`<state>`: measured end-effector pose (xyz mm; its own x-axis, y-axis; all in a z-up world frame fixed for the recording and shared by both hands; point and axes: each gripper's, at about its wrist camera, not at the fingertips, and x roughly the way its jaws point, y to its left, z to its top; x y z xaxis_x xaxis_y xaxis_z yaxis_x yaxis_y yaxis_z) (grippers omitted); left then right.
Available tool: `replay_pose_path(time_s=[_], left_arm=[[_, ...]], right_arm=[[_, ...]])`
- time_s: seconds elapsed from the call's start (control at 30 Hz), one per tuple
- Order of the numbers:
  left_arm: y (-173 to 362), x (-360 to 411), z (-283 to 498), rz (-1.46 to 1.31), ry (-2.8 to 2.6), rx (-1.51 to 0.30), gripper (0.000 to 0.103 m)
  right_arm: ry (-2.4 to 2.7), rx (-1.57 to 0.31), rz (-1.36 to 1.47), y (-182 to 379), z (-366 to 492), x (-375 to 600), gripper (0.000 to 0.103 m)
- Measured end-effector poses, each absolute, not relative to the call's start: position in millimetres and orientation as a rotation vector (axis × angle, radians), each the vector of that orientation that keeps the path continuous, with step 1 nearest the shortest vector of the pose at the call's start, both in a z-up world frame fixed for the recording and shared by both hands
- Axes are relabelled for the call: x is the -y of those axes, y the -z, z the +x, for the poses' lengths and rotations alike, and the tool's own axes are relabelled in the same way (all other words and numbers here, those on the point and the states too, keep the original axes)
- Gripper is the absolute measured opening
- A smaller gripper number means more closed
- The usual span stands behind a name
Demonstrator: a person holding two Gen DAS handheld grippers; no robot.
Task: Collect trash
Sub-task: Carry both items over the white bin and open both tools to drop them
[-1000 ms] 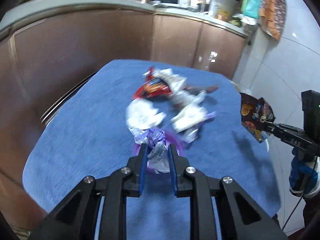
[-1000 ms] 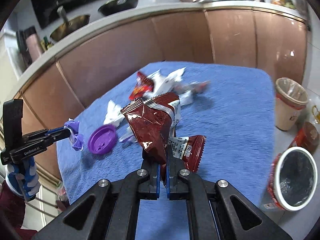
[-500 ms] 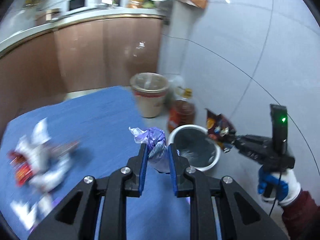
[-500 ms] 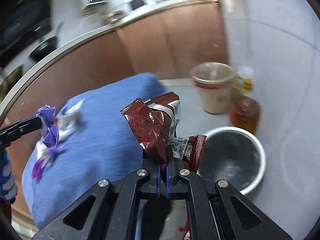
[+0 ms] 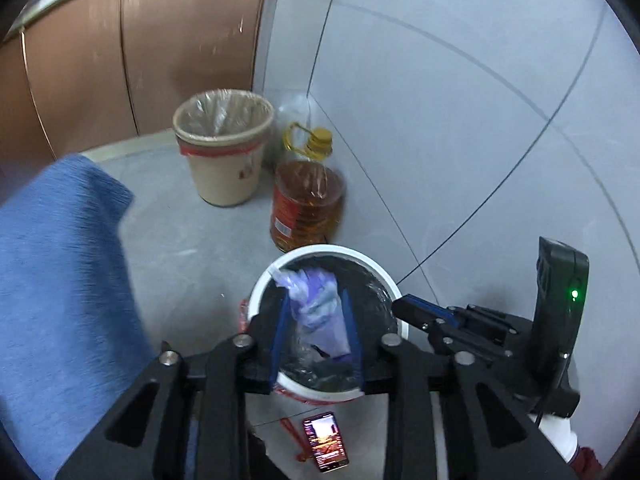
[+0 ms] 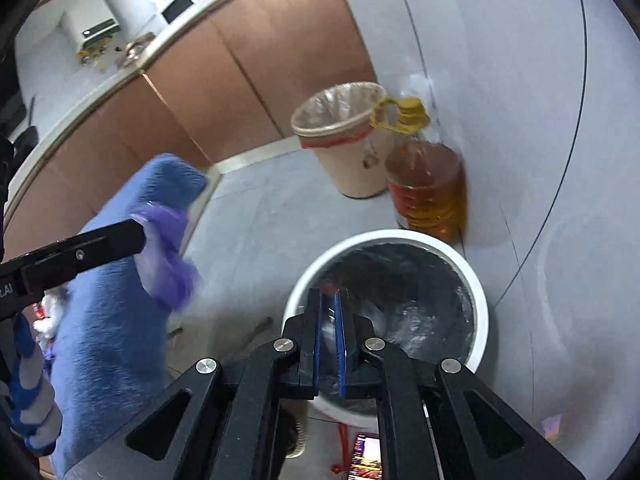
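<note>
Left gripper (image 5: 316,334) hangs over the white bin (image 5: 256,300), jaws opening. Purple wrapper (image 5: 318,312) sits between the blue pads (image 5: 280,332); gap shows on the left side, and on the right it looks close to the pad, can't tell if it touches. Wrapper's top pokes past the fingertips, all of it over the bin's black liner. From the right wrist camera the same wrapper (image 6: 168,252) hangs off the left gripper's tip (image 6: 138,236), blurred, seen against the blue cloth (image 6: 108,340).

Right gripper (image 6: 329,336) is over the same bin (image 6: 480,308), jaws opening but only a narrow slit so far. Nothing visible between the pads. Tip points into the bin, near its front rim.

Around: tan bin (image 5: 222,152) with clear liner and an oil bottle (image 5: 306,204) stand beside each other against the tiled wall, behind the white bin. Phone (image 5: 326,446) with lit screen lies on the floor just in front of the white bin.
</note>
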<state>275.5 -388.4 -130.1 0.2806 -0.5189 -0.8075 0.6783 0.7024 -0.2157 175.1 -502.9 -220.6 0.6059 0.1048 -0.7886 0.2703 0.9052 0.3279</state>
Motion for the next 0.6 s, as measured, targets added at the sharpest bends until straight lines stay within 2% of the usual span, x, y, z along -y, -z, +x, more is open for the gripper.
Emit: replay_pose_path(time_s=[0.1,0.27,0.4,0.6], left_arm=[[142,397,280,0.170,0.816,-1.022,0.042],[130,382,274,0.117,0.822,-0.997,0.043],[101,351,260,0.079,0.808,-0.938,0.043],[46,267,240,0.036,0.744,-0.825,0.047]], right_arm=[[0.132,-0.935,0.448,230,173,508,0.019],[0.151,-0.926,0.406,220,164,501,0.023],[0.127,-0.889,0.377,193,149,482,0.028],[0.029,-0.808,0.317,130,136,432,0.030]])
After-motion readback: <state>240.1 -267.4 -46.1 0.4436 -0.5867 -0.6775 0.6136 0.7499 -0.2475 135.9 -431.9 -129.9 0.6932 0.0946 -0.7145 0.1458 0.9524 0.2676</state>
